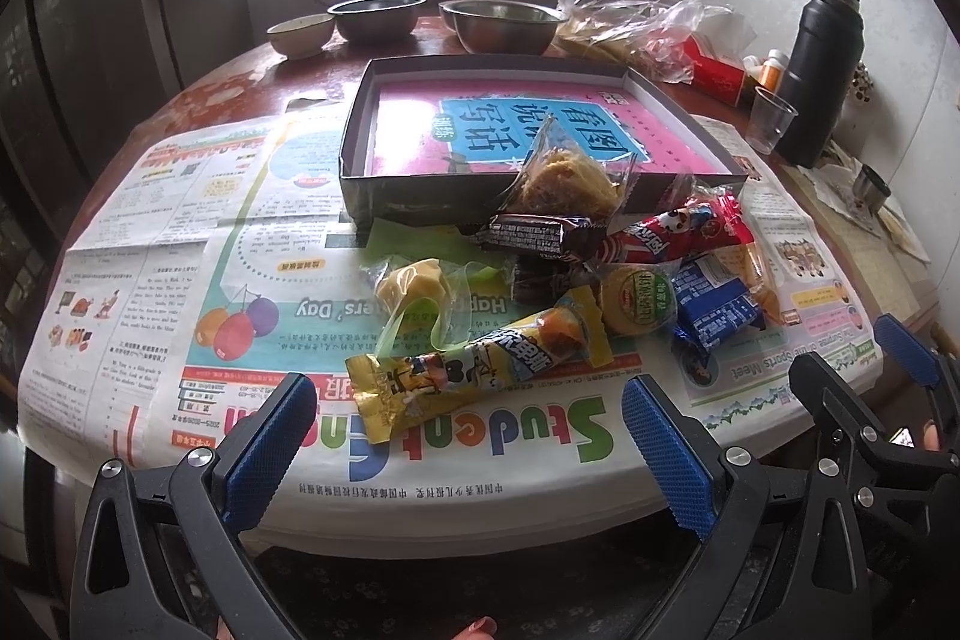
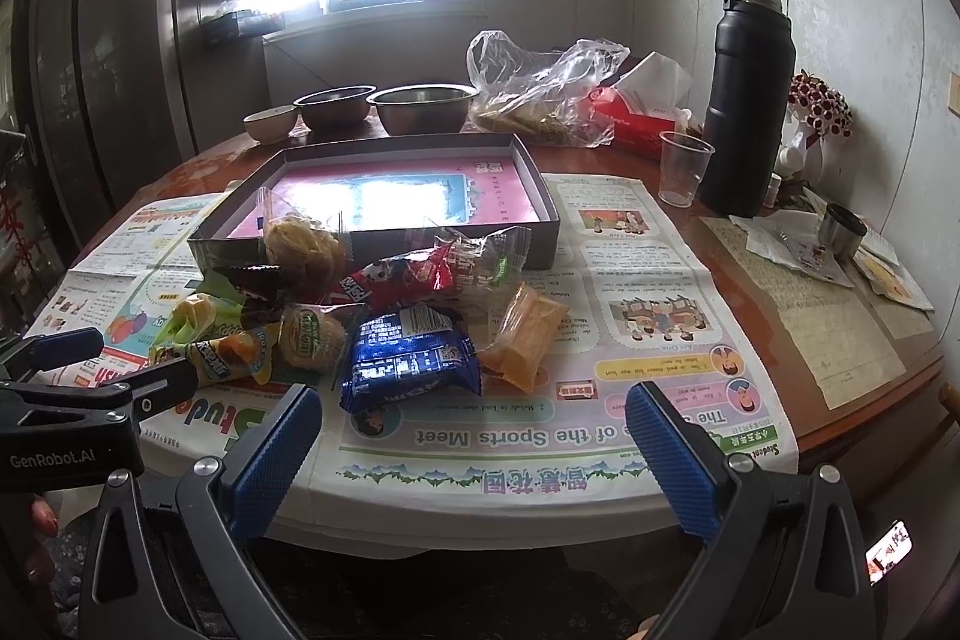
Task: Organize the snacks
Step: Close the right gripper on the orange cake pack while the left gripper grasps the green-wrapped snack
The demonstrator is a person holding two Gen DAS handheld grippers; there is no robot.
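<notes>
Left wrist view showed the left gripper [image 1: 468, 436] held wide apart and empty at the table's near edge, its blue pads [image 1: 270, 448] flanking a long yellow snack packet [image 1: 474, 364] that lay just short of them on the newspaper [image 1: 180, 232]. Right wrist view showed the right gripper [image 2: 474, 448] equally spread with nothing between its fingers, aimed at a blue biscuit packet [image 2: 408, 358].

All the snacks sat in a loose heap directly in front of the shallow box [image 1: 360, 148], touching or overlapping one another: a clear bag of fried noodle cake [image 1: 564, 184] leaned against the box's front wall, with a dark chocolate bar [image 1: 534, 235], a red packet [image 1: 672, 232] and a round green-labelled cake [image 1: 636, 304] just below it. Nothing yet lay inside the box, whose pink lining was bare.

Judging from this, sorting had not begun. The next move would likely need one gripper to advance, straddle the nearest packet and close gently, since crinkly wrappers slip and the heap could shift.
</notes>
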